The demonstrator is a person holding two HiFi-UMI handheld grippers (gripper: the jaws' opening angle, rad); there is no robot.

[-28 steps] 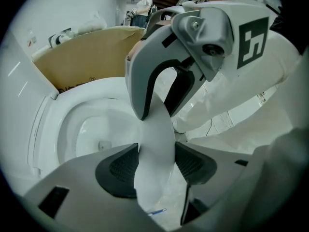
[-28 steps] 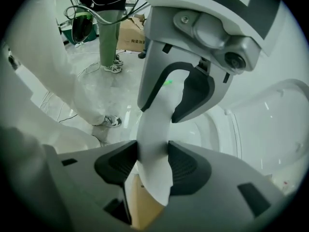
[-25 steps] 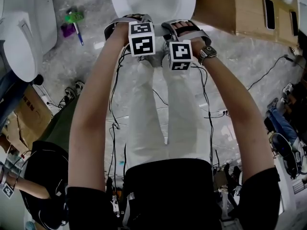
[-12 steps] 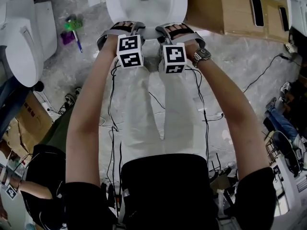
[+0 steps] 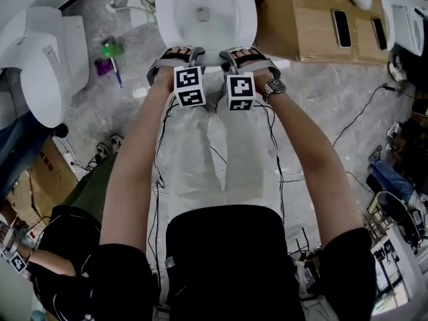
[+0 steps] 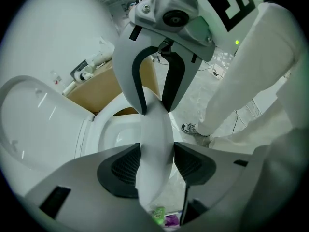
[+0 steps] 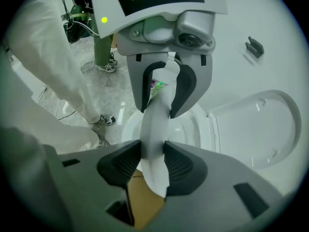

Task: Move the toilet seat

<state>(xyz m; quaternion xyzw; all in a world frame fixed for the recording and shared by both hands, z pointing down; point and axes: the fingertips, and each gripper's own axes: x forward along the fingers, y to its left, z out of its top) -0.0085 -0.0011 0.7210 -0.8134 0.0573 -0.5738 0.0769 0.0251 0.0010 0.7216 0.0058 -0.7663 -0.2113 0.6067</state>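
Left gripper [image 6: 157, 164] and right gripper [image 7: 152, 161], jaws just lately closing, clamped on toilet seat [image 6: 155, 124] between them

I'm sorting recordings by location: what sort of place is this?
Probably a workshop or test space: a second toilet stands near the toilet in front, cables trail over the floor, a cardboard box lies nearby.

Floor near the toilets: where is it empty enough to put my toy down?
Bare floor lies beside the wooden board, left of the black cable. Another bare patch sits between the left toilet and the person's arm. Crowded: the green and purple things, and wires under the person.
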